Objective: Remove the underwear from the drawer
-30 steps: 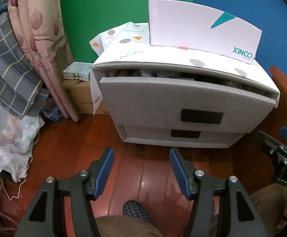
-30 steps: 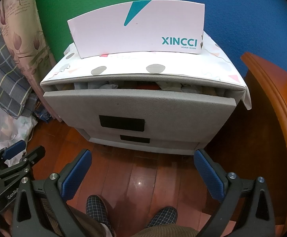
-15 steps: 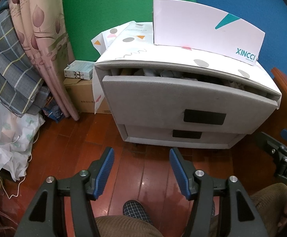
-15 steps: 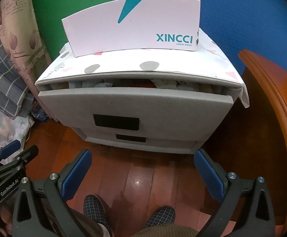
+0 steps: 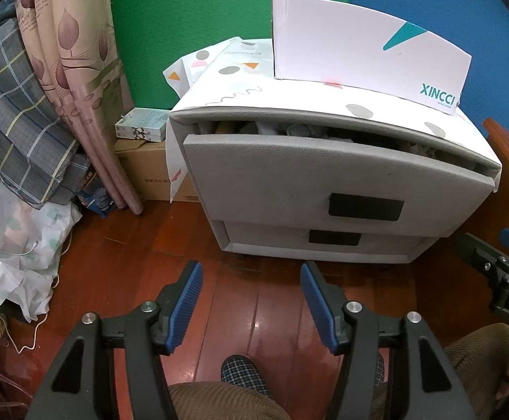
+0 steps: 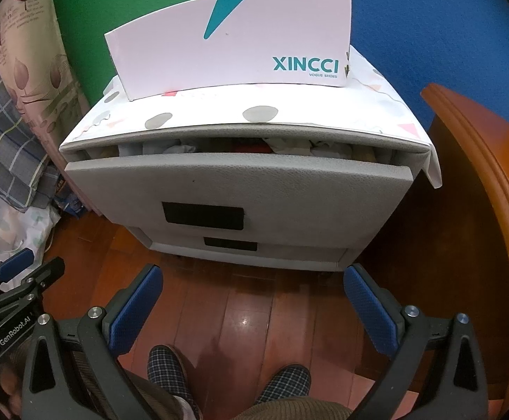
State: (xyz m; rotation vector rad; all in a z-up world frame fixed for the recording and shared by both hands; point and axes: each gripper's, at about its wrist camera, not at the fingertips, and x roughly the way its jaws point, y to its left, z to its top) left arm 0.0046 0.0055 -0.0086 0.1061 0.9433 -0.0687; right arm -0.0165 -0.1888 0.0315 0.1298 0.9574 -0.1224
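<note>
Both claws, left claw and right claw, hang open before the drawer.

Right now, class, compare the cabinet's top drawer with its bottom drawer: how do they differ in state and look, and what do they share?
1. The top drawer is pulled partly out, leaving a gap under the cabinet top; the bottom drawer sits pushed in.
2. Crumpled clothes show in the top drawer; nothing of the bottom drawer's inside shows.
3. The top drawer's front looks taller than the bottom drawer's.
Shared: both have grey fronts with a dark rectangular patch.
</note>
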